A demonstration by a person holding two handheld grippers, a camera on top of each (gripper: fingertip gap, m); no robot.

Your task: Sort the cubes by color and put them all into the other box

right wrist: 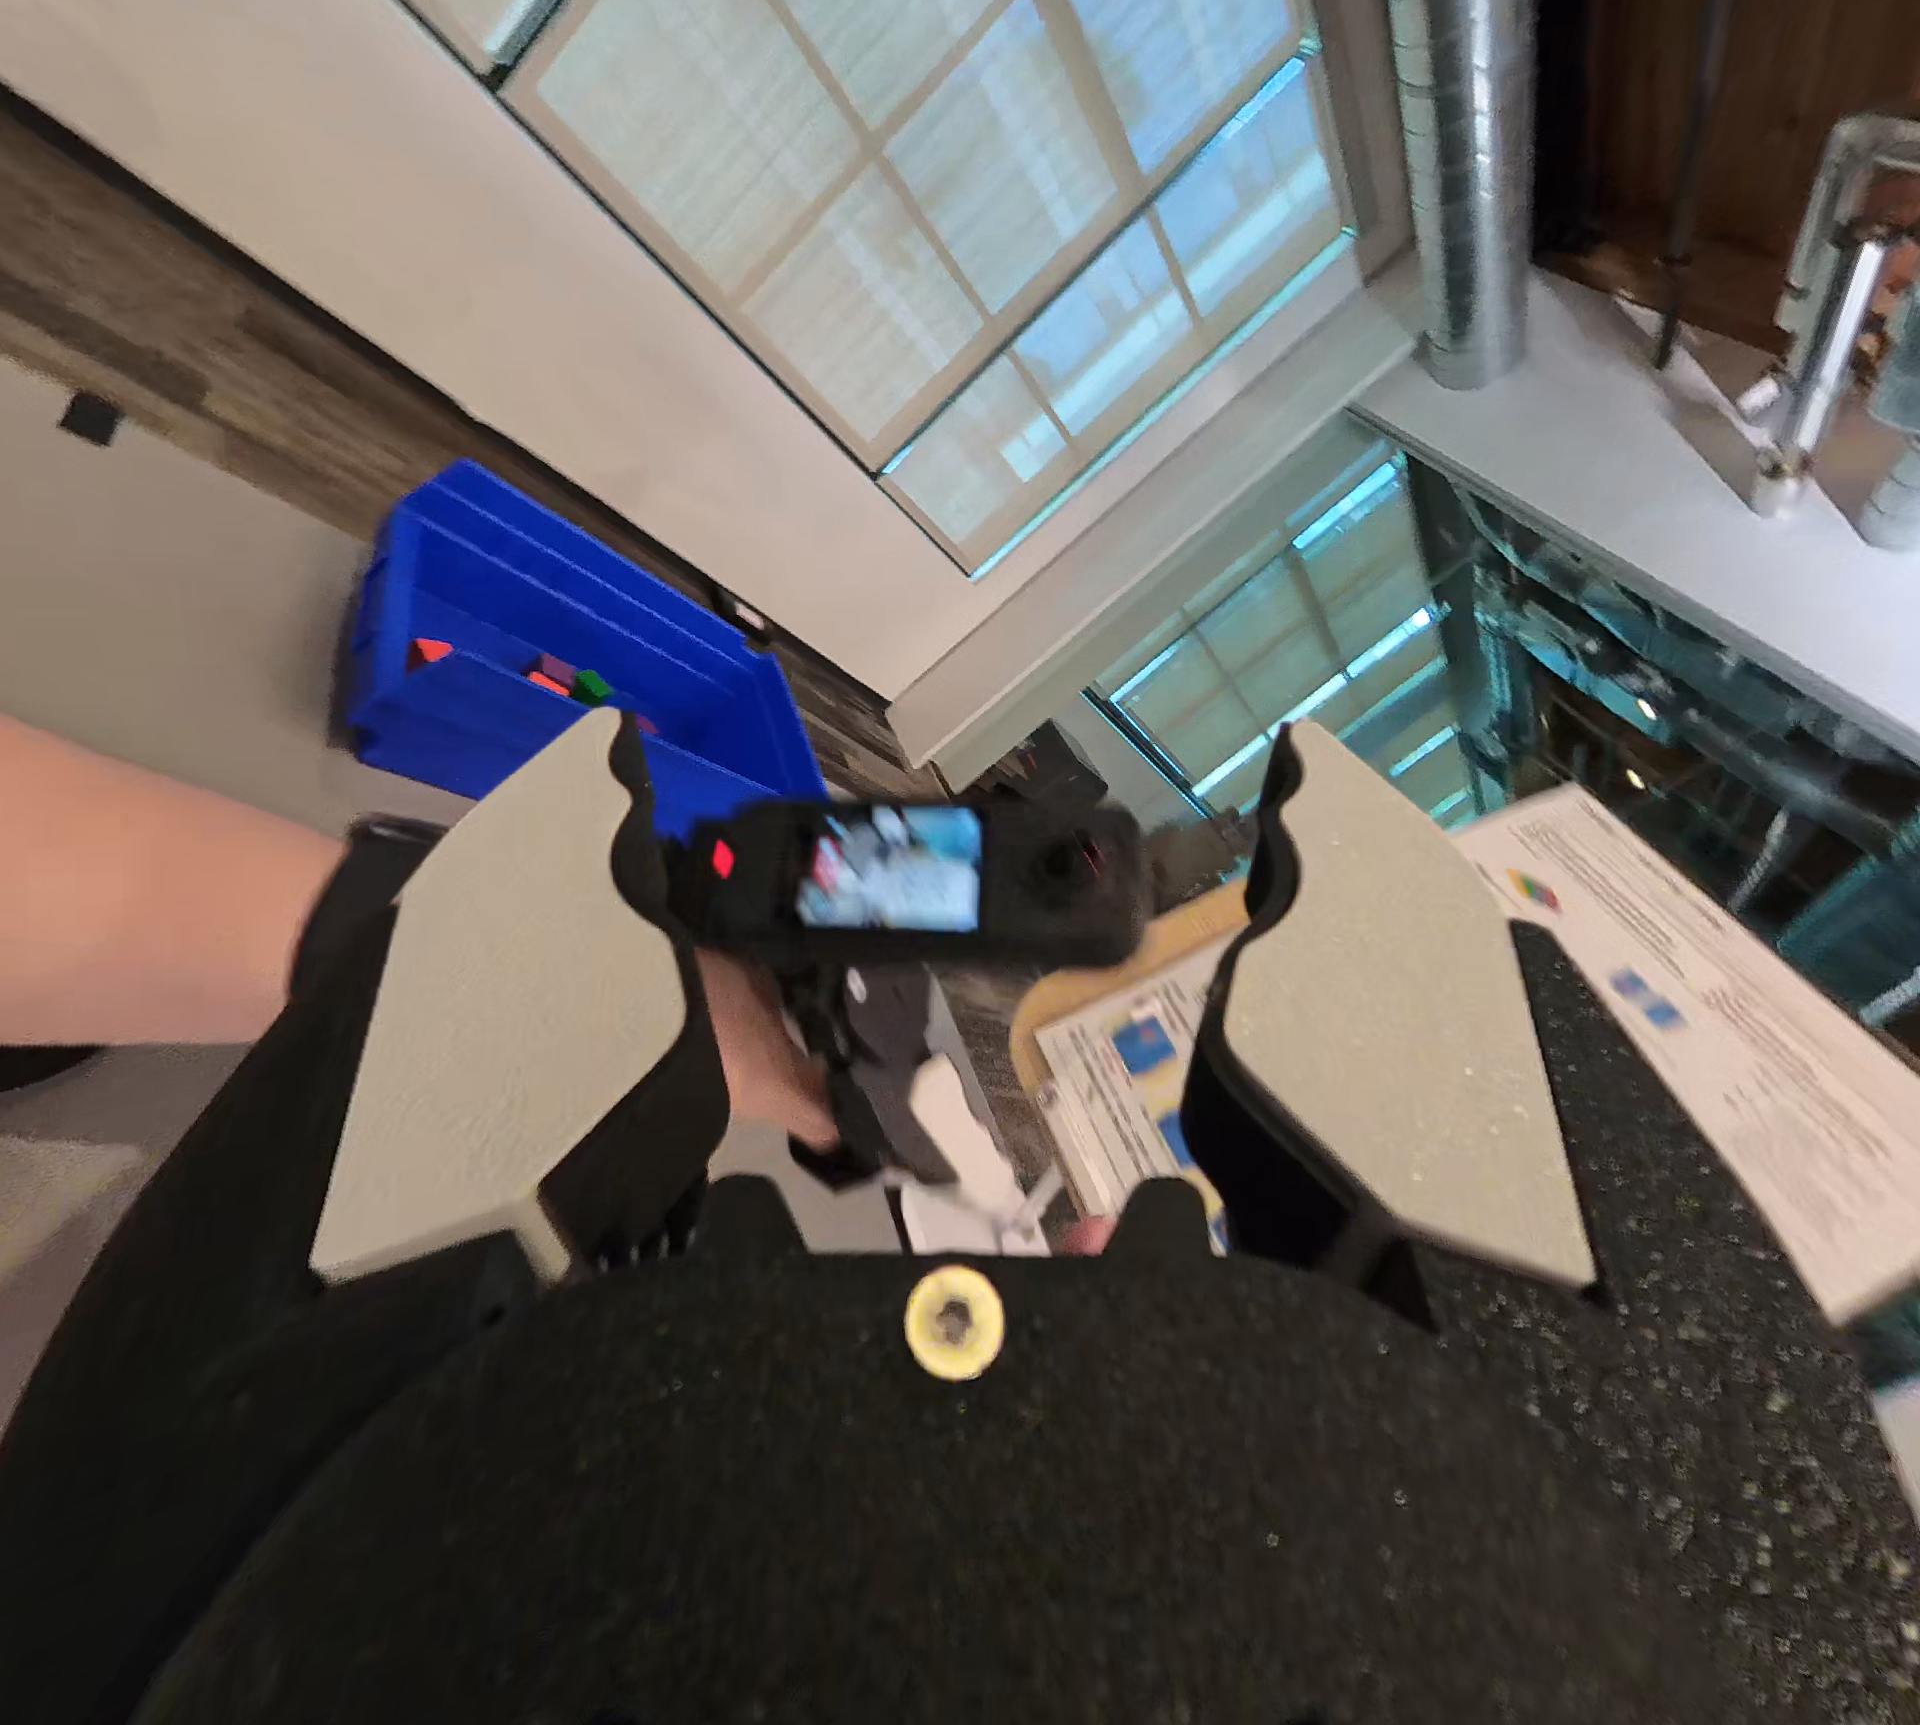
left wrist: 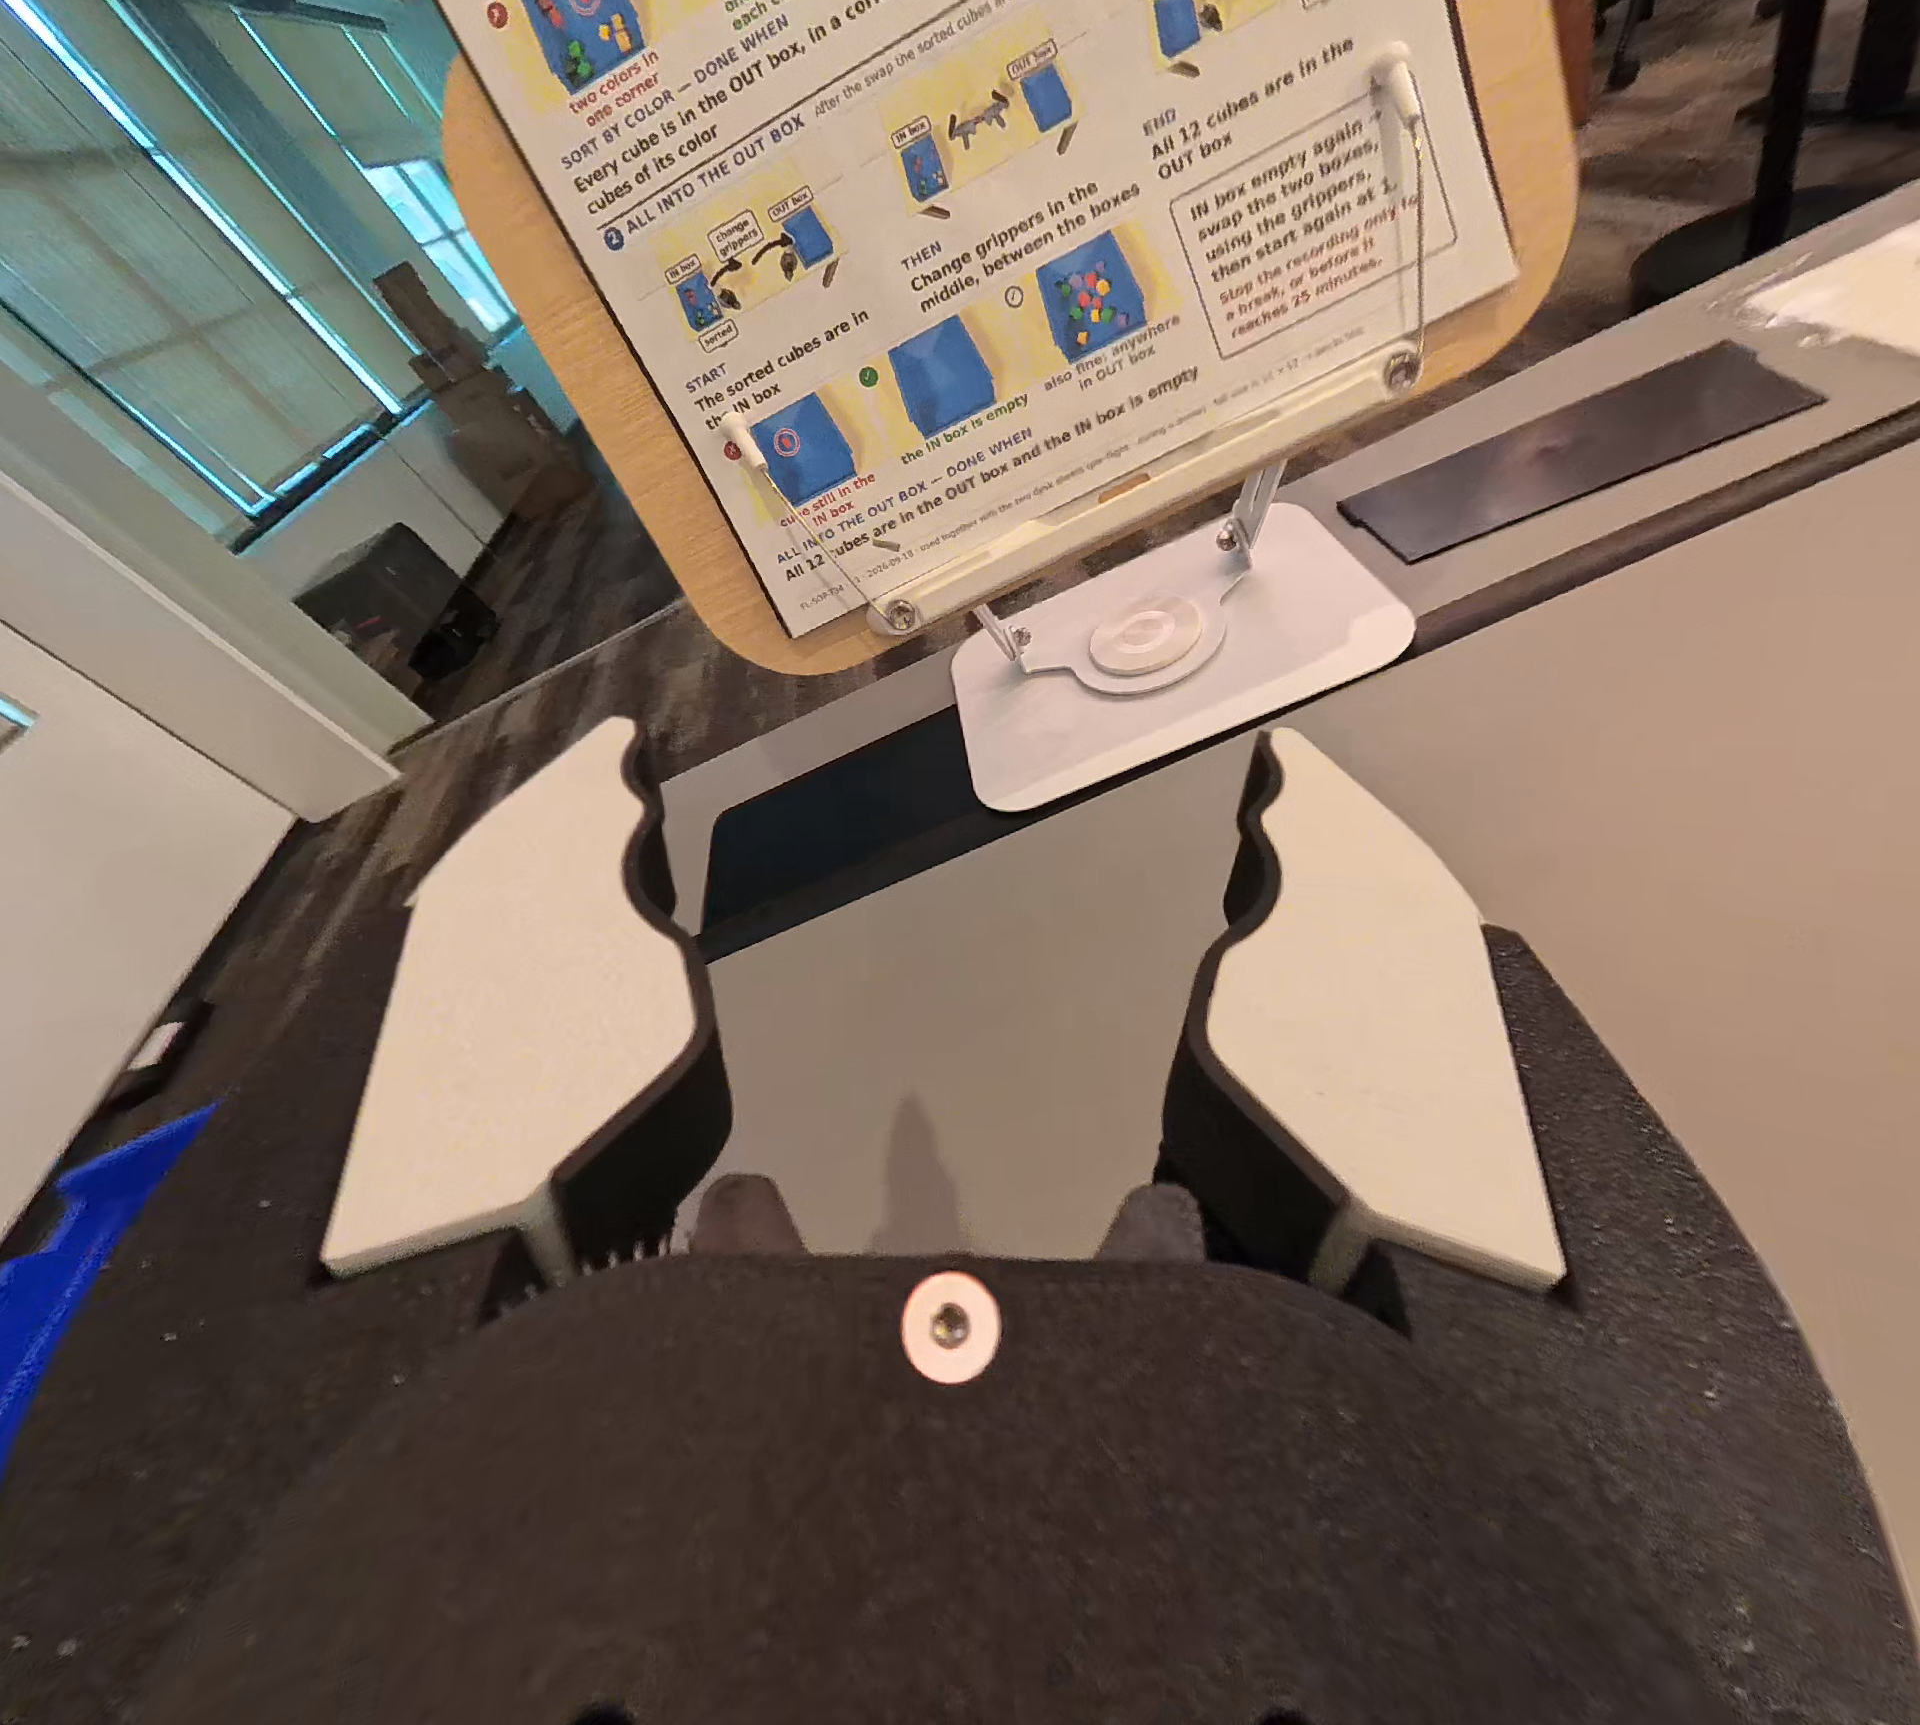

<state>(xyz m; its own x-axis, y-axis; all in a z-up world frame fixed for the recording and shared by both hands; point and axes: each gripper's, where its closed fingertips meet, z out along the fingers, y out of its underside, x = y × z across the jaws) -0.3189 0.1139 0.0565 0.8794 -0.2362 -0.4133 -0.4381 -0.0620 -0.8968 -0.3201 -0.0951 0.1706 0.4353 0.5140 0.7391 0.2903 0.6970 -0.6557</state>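
A: In the left wrist view the left gripper [left wrist: 951, 844] has its fingers spread, empty, below the instruction sheet [left wrist: 935, 169]; only a blue sliver shows at lower left.

B: The right wrist view shows more: the right gripper [right wrist: 951, 834], also spread and empty, and the blue box [right wrist: 540, 636] with cubes [right wrist: 566, 683] at centre left.

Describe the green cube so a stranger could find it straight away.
In the right wrist view, look for the blue box on the pale table, below the big window. A few cubes sit inside near its front wall. The green cube is the rightmost of them, next to a purple cube and a red cube, and the only green one showing.
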